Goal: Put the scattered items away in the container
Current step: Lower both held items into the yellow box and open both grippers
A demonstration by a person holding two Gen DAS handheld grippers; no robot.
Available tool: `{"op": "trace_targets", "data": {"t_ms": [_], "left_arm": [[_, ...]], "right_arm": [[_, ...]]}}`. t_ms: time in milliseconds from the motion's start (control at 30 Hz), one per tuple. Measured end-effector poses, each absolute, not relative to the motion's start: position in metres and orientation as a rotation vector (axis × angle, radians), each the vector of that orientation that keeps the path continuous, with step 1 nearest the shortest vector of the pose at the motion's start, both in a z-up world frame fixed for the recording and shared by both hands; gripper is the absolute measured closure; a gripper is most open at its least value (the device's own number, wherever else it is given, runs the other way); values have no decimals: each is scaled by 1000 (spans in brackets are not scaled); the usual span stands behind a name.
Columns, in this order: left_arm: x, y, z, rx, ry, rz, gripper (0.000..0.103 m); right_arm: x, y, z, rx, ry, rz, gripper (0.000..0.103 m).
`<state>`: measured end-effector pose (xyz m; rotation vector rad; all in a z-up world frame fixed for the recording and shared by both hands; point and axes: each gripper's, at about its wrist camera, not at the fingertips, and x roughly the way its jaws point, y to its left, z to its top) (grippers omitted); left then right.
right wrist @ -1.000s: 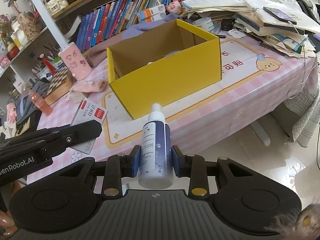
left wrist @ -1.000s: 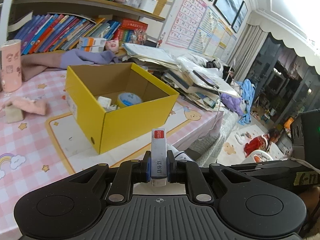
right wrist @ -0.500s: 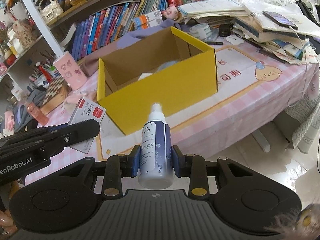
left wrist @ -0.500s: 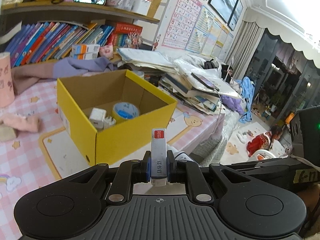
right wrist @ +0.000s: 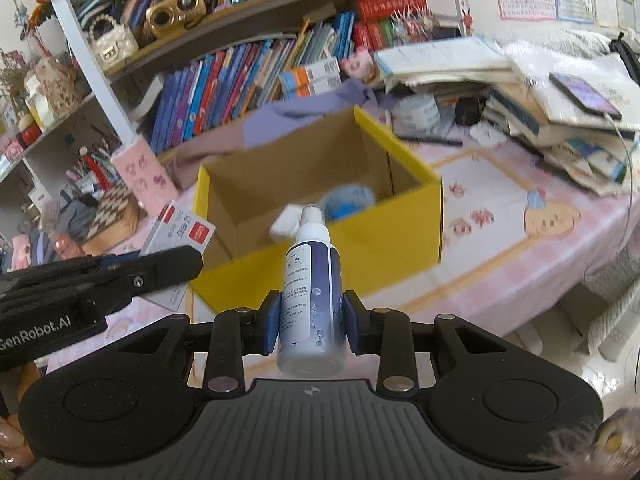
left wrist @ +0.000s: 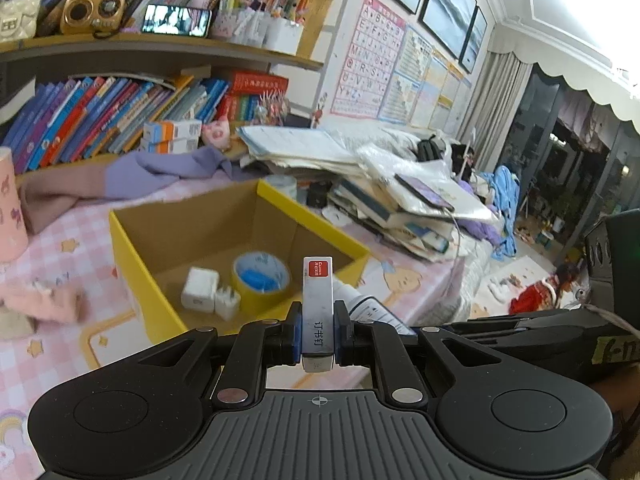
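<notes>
Both hands are loaded. The left gripper [left wrist: 317, 334] pinches a slim white staple box [left wrist: 317, 312] with a red label, held on edge between its blue pads, and the right gripper [right wrist: 311, 326] is clamped around a white and dark-blue spray bottle [right wrist: 311, 304] standing upright, nozzle up. Both hang at the front edge of the table [left wrist: 80, 220], just short of the yellow cardboard box [left wrist: 136, 280], whose open top faces them.

Inside the box lie a roll of yellow tape [left wrist: 262, 280] with a blue core and, touching it, a white charger plug [left wrist: 200, 290] with a smaller white adapter beside it. From the right wrist view these show only as blurred shapes behind the bottle.

Around the box the pink checked tablecloth is crowded: a purple cloth [left wrist: 160, 168] bunched along the back edge, a pink fluffy thing [left wrist: 44, 300] near the left edge, a pink cup [right wrist: 144, 176] at the back left, and a sagging heap of books and papers [left wrist: 384, 196] filling the right side, with a phone [right wrist: 584, 94] lying on top.
</notes>
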<state>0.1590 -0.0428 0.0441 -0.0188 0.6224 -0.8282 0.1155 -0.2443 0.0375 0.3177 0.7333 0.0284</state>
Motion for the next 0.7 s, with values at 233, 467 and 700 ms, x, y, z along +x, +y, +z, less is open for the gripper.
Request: {"op": "trace_targets", "data": {"t_ms": [233,467,700], "left_arm": [[182,-57,49,-26,605,-770,90],[214,-79,39,0,618,-671,90],[244,-102,19,71,661,-581,90]], "right_arm": [[154,-261,46,294,707,88,73],[203,-274,41,258,715,159,73],[265,-277,22,174,766,232,73]]}}
